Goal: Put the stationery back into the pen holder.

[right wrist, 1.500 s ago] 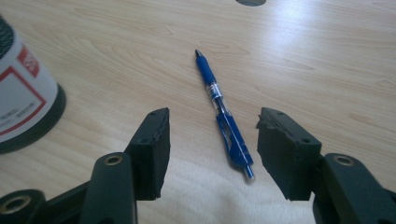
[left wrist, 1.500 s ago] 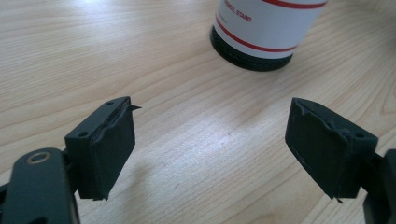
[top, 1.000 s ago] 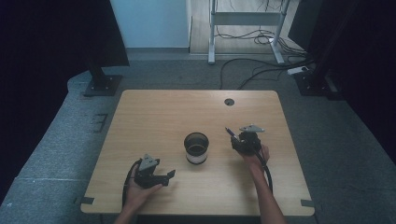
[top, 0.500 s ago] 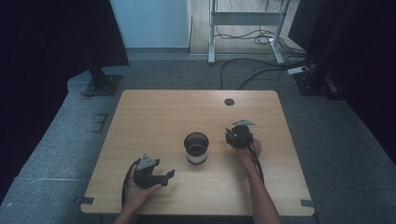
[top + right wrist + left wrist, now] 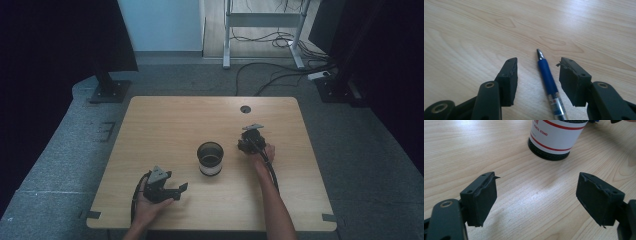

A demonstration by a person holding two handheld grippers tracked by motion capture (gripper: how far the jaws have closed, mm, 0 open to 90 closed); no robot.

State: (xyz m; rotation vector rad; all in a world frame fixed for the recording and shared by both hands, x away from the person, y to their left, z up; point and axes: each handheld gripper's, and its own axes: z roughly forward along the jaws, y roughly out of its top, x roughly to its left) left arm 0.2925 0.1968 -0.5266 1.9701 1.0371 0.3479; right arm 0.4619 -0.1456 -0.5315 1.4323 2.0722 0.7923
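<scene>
A black mesh pencil stand with a white label and red stripes stands upright in the middle of the table; its lower half rises ahead of my left gripper. My left gripper rests near the front left edge, jaws apart over bare wood. To the right of the stand, my right gripper points down at the tabletop. A blue pen lies flat on the wood between its open jaws, tip pointing away, with neither pad touching it.
The wooden table has a round cable hole near its far edge. Behind the table are a dark stand base on the left, a metal frame and loose cables on the grey floor.
The right hand has shifted its gripper a little left and farther up the table, toward the pencil stand. The left hand and the stand have kept still.
</scene>
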